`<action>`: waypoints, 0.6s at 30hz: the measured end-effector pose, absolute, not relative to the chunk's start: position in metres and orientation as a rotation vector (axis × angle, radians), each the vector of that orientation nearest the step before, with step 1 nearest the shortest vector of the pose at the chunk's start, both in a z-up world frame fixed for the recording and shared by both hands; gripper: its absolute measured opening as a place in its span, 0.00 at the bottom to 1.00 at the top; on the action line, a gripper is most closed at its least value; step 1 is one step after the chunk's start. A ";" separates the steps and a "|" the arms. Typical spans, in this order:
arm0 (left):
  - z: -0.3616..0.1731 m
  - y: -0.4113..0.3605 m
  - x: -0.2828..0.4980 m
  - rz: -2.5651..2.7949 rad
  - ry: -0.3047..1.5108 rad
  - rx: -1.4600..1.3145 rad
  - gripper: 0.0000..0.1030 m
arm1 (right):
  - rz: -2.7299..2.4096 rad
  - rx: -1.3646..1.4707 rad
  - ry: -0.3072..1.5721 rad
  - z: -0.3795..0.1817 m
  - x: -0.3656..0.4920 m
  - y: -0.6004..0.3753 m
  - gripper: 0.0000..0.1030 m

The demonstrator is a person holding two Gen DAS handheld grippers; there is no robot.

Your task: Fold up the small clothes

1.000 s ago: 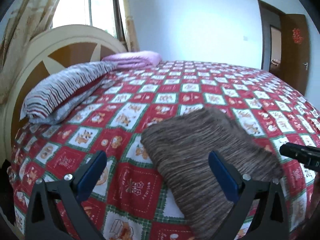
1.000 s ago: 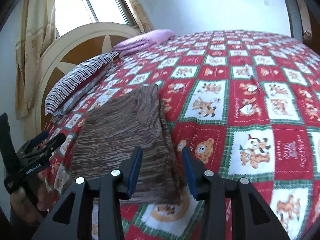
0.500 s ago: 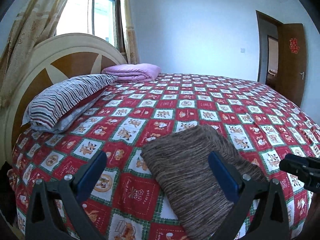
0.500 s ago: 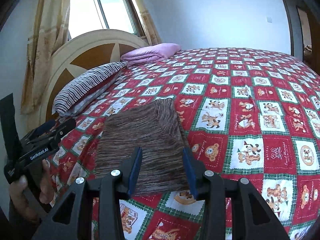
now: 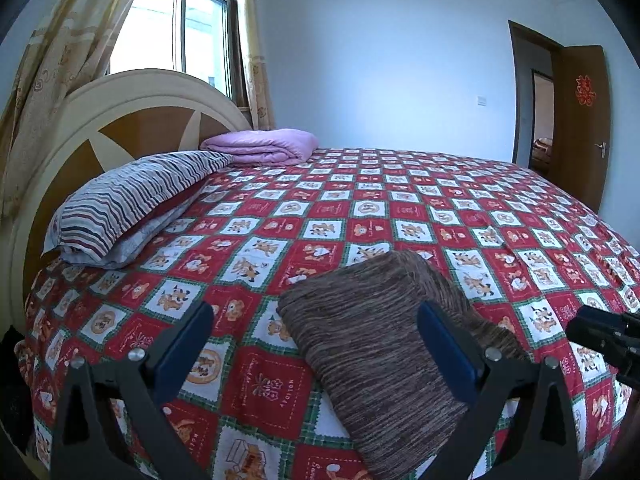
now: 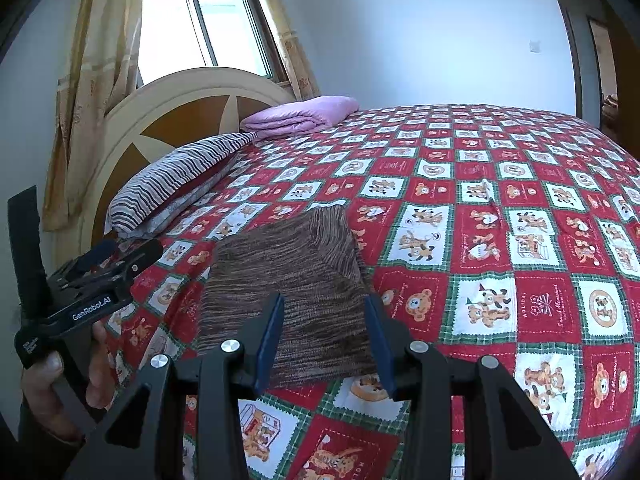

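Observation:
A folded brown striped knit garment (image 5: 384,344) lies flat on the red checked bedspread (image 5: 360,216); it also shows in the right wrist view (image 6: 296,276). My left gripper (image 5: 316,340) is wide open and empty, raised above the bed, with the garment's left part between its fingers in view. My right gripper (image 6: 324,328) is open and empty, held above the garment's near edge. The left gripper also shows at the left of the right wrist view (image 6: 116,256), held in a hand. The right gripper's tip shows at the right edge of the left wrist view (image 5: 604,332).
A striped pillow (image 5: 132,200) and a folded lilac blanket (image 5: 260,146) lie by the rounded headboard (image 5: 120,120). A curtained window (image 5: 180,28) is behind it. A brown door (image 5: 580,120) stands open at the right. The bedspread (image 6: 500,240) stretches far right.
Both grippers have lifted and drawn back from the folded garment, so more of the room and bed shows. The garment lies still and neither gripper holds it.

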State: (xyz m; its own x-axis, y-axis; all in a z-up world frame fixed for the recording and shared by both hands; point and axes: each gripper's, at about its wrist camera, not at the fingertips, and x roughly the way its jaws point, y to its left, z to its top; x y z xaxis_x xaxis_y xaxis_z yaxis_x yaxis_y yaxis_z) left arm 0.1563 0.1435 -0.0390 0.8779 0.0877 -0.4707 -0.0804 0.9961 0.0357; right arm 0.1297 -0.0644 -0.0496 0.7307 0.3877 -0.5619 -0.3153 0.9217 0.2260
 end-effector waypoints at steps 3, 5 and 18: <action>-0.039 0.143 0.156 0.087 0.491 0.015 1.00 | 0.387 0.121 0.646 -0.050 0.129 -0.065 0.42; -0.039 0.142 0.156 0.088 0.491 0.017 1.00 | 0.387 0.119 0.647 -0.050 0.128 -0.064 0.42; -0.039 0.143 0.156 0.088 0.492 0.015 1.00 | 0.381 0.124 0.637 -0.051 0.123 -0.065 0.42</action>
State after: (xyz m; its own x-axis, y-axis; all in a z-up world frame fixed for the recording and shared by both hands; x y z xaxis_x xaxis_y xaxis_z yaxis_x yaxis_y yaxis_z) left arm 0.1560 0.1435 -0.0392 0.8779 0.0876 -0.4707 -0.0806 0.9961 0.0352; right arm 0.1232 -0.0646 -0.0511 0.7372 0.3839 -0.5561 -0.3085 0.9234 0.2285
